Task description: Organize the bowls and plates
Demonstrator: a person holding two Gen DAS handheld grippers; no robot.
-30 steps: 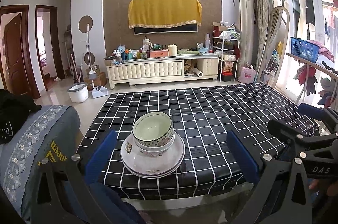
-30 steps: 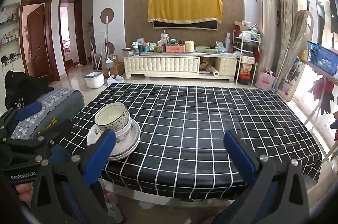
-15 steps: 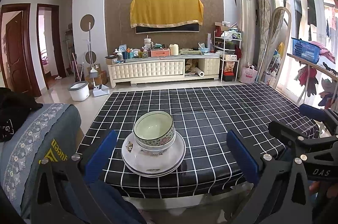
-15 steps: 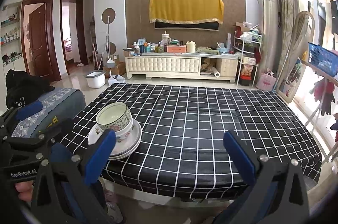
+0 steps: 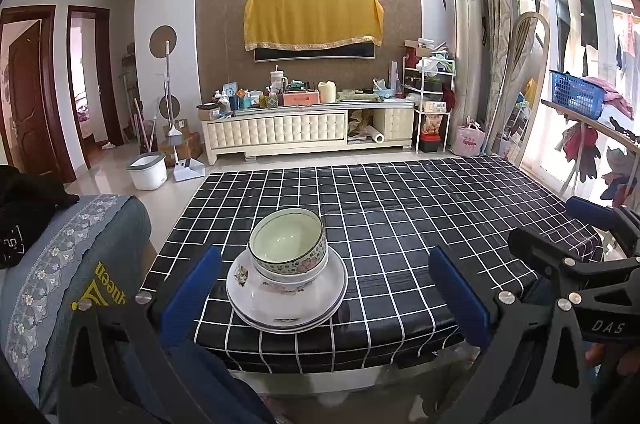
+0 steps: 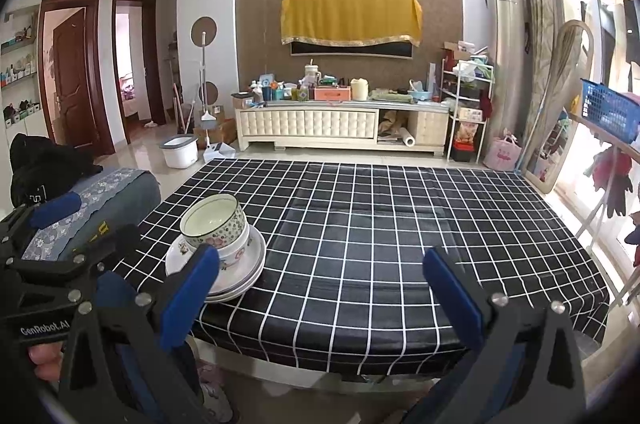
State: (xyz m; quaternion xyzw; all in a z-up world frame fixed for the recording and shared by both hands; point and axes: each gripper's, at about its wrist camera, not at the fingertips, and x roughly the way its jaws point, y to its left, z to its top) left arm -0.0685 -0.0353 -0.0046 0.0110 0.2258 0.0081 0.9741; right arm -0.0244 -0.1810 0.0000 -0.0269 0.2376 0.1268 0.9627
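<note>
Near the front left corner of the table, on its black cloth with the white grid, stands the stack: nested bowls with a flowered band round the top one, set on a pile of white plates. The top bowl sits upright and looks empty. The plates lie just inside the table's near edge.

My left gripper hangs in front of that edge, level with the stack, its blue fingers spread wide and holding nothing. In the left wrist view the stack lies between the two fingers but beyond their tips, a little nearer the left one, and touches neither.

My right gripper is also spread wide and empty, held off the near edge further to the right. From its camera the stack sits well off to the left, partly hidden behind its left finger; most of the cloth ahead of it is bare.

Each gripper shows at the edge of the other's view. To the left of the table is a grey-blue sofa arm with a flowered trim. Across the floor stands a cream cabinet crowded with small things, under a screen draped in yellow cloth.
</note>
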